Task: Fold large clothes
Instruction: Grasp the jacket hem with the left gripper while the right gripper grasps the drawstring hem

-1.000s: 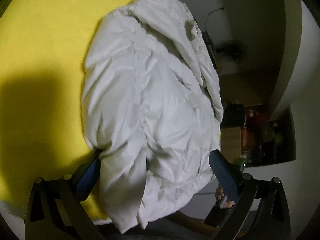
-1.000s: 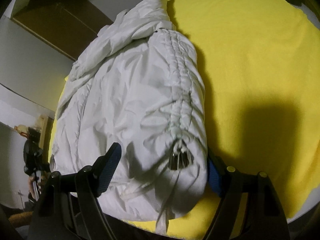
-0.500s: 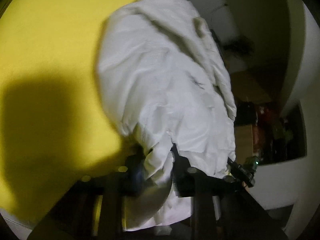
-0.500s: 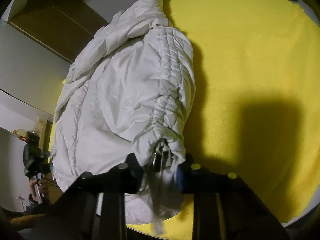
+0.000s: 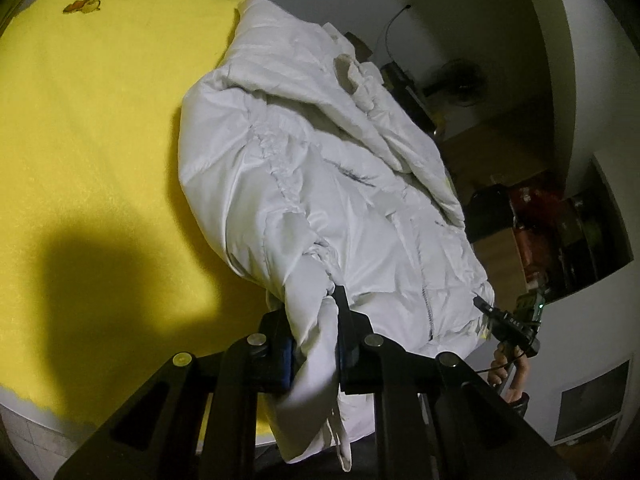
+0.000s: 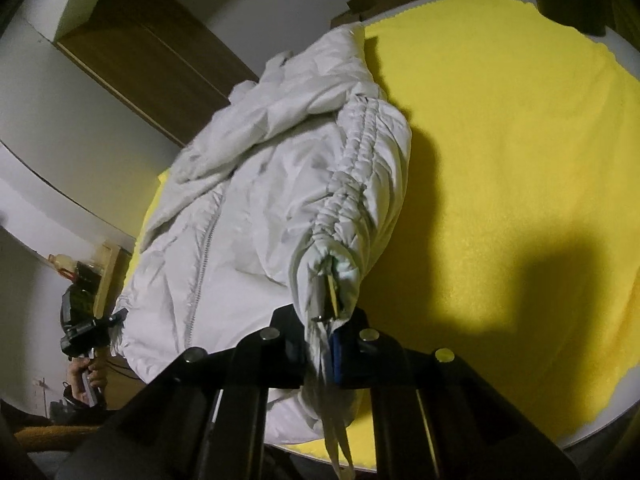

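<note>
A white puffer jacket (image 5: 320,184) lies lengthwise on a yellow cloth (image 5: 88,128) that covers the table. My left gripper (image 5: 314,320) is shut on the jacket's near hem corner and lifts it off the cloth. In the right wrist view the same jacket (image 6: 256,216) runs away from me, with a ruched seam down its right side. My right gripper (image 6: 326,320) is shut on the other hem corner, where a metal toggle and drawcords hang down. The other gripper shows at the jacket's far side in each view, in the left wrist view (image 5: 508,320) and in the right wrist view (image 6: 80,332).
The yellow cloth (image 6: 520,160) spreads wide to the right of the jacket in the right wrist view. A small brown mark (image 5: 82,5) sits near its far edge. A wooden wardrobe (image 6: 132,52), shelves (image 5: 560,232) and a fan (image 5: 460,84) stand beyond the table.
Both grippers closed from wide open onto the jacket's hem corners. The hem has since lifted off the cloth, and both views tilt upward.
</note>
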Motion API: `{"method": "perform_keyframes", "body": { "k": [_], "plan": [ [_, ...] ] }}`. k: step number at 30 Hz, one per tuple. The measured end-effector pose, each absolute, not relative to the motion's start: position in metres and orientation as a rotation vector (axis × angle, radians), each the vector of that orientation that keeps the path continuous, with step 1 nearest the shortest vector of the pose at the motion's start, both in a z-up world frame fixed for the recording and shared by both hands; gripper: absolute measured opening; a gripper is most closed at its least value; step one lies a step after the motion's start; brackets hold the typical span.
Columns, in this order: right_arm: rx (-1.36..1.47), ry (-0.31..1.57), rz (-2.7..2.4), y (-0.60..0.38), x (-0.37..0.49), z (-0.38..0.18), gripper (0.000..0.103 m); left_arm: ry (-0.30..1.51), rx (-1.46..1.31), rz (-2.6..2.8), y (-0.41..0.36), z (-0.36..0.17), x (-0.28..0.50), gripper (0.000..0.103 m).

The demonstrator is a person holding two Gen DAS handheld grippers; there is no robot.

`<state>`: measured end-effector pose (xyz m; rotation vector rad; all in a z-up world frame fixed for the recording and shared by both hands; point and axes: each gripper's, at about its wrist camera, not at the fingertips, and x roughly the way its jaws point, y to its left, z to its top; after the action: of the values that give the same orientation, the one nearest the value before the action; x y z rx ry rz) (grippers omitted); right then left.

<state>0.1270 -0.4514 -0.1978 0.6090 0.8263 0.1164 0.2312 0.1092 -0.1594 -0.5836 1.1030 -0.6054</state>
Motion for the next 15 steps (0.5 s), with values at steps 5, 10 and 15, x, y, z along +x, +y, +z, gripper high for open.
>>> {"method": "perform_keyframes", "body": {
  "k": [5,10,15],
  "plan": [
    [0.61,0.79,0.166,-0.449,0.14,-0.177,0.008,1.009,-0.554,-0.653,0.106,-0.13,0.25,0.013],
    [0.561,0.734,0.213,-0.435,0.161,-0.135,0.007,0.951,-0.528,-0.651,0.099,-0.099,0.271,0.013],
    [0.52,0.693,0.248,-0.421,0.187,-0.099,0.007,0.913,-0.518,-0.655,0.09,-0.074,0.293,0.013]
  ]
}}
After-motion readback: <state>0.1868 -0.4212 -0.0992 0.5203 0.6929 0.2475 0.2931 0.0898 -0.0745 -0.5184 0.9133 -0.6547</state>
